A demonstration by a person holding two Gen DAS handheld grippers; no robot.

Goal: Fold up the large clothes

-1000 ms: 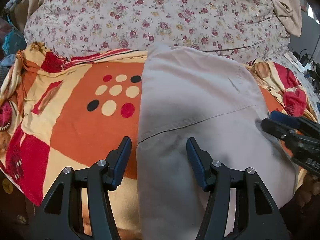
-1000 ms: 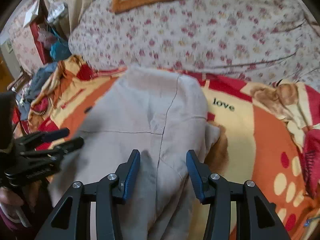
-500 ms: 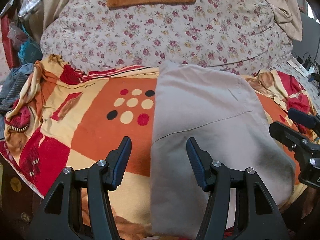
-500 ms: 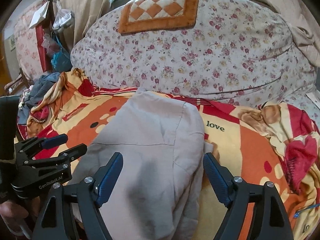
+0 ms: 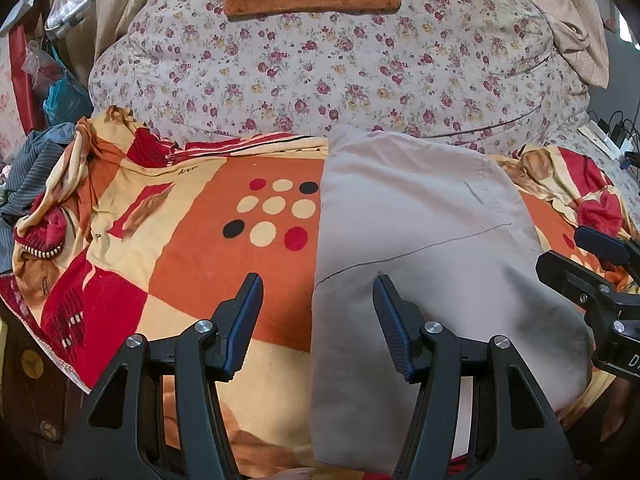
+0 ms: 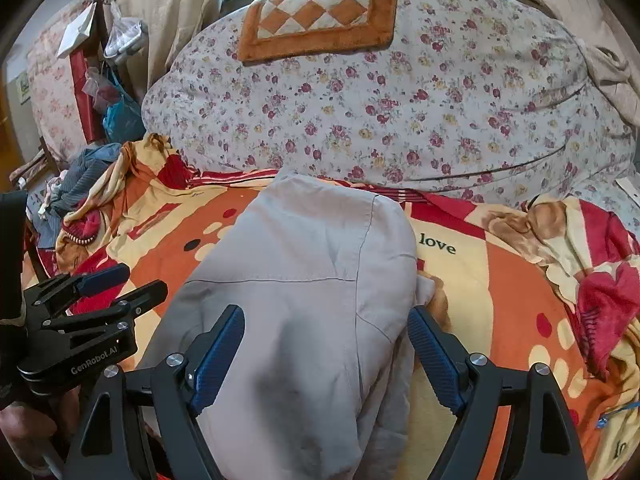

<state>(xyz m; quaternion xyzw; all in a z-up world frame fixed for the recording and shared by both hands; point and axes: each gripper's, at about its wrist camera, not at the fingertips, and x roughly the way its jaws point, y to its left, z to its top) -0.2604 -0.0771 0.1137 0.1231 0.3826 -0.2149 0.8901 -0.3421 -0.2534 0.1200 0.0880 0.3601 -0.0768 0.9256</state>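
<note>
The right gripper [image 6: 326,354] stands wide, its jaws having just been opening, with the near end of the beige garment [image 6: 304,280] lying below and between them but not pinched; I judge it has let the cloth go after laying a fold. The left gripper [image 5: 318,322] is held at a middling gap with nothing in it, one finger over the orange blanket [image 5: 192,248] and the other over the garment's left edge, so it straddles that edge without pressing it. Each gripper also shows at the side of the other's view, hovering beside the cloth, which suits a pause to check the result before the next grasp. The garment lies on the blanket in the middle of the bed, its far end reaching up to the flowered quilt [image 6: 400,100] heaped behind. It looks like a long, fairly neat rectangle of pale, plain fabric, folded lengthwise with a straight left edge, a stitched seam running across it, and a looser layer poking out along its right side near the printed word "love" [image 6: 437,243]. A few soft wrinkles remain near the closer end, and grey shadows from the grippers fall there.
</note>
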